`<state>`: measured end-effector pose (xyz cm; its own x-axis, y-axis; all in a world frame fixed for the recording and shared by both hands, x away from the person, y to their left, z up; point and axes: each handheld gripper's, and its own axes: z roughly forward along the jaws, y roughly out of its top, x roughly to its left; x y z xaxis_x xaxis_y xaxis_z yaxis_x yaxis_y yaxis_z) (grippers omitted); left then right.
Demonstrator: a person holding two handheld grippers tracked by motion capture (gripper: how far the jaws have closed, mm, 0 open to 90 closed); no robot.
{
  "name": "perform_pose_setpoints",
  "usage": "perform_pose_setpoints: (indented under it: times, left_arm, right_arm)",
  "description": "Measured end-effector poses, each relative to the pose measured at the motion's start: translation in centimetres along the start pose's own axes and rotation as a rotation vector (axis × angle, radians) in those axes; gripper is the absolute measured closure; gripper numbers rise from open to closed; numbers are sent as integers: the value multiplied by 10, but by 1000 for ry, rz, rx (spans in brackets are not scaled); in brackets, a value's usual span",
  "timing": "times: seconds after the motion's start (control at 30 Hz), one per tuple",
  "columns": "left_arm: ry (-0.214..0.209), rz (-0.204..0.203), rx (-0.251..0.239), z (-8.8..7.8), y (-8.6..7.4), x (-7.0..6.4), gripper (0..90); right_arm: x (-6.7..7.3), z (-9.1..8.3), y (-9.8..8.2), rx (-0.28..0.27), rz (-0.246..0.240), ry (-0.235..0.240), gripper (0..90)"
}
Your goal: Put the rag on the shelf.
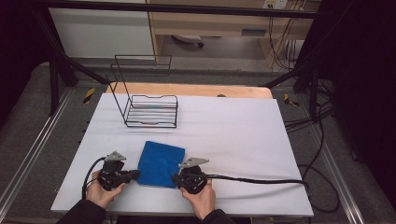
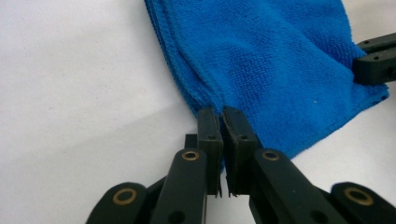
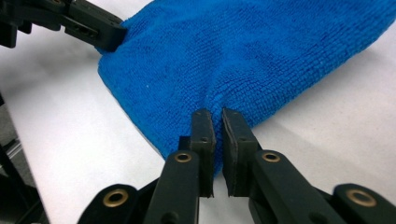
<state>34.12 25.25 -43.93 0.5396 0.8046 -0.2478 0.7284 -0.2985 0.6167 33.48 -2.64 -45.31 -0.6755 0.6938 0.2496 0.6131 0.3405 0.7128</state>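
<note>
Down at the lower middle of the high view, we have the folded blue cloth [image 1: 160, 164] lying flat on the white table [image 1: 243, 135], and we are at it from both sides. Our left gripper [image 1: 136, 174] comes in at the cloth's lower left corner, our right gripper [image 1: 176, 178] at its lower right corner, both low in the frame with our hands behind them.

Looking along the left gripper [image 2: 221, 113] in its own view, we see the two black jaws pinched together on the near edge of the blue cloth [image 2: 261, 56], the folded layers bunching up just where the tips bite. At the right edge of that frame the other gripper's jaws clamp the far corner.

Over in the right gripper view, our right gripper [image 3: 215, 115] is likewise clenched on the hem of the cloth [image 3: 243, 51], fabric puckering between the tips, while the left one grips the corner at the upper left of the frame.

Farther up the table, upper left of centre in the high view, a black wire rack [image 1: 148, 108] stands well apart from the cloth.
</note>
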Motion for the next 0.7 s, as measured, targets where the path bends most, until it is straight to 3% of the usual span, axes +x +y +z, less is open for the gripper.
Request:
perform_pose_setpoints:
  times: [0.1,0.27,0.47,0.53,0.57,0.6,0.63,0.7]
  left_arm:
    - [-23,-8,-5,-4,-1,-4,862]
    - [-38,19,-14,-10,-5,-19,860]
    - [-41,30,-10,-8,-8,-22,809]
    - [-30,36,-33,-10,-7,-20,756]
    - [-24,39,-48,-11,-7,-19,685]
    - [-19,40,-62,-12,-6,-18,685]
    - [-14,45,-77,-13,-4,-17,631]
    - [-3,57,-100,-15,-1,-14,518]
  right_arm:
    - [-1,-7,4,3,-3,9,856]
    - [-4,-23,9,15,13,34,856]
    - [-12,-23,0,57,29,28,802]
    - [-15,-22,-2,41,20,25,731]
    - [-18,-25,-3,8,8,19,633]
    - [-18,-25,-3,8,8,19,633]
    - [-20,-27,-3,-8,-8,14,596]
    - [-29,-34,0,-55,-41,3,424]
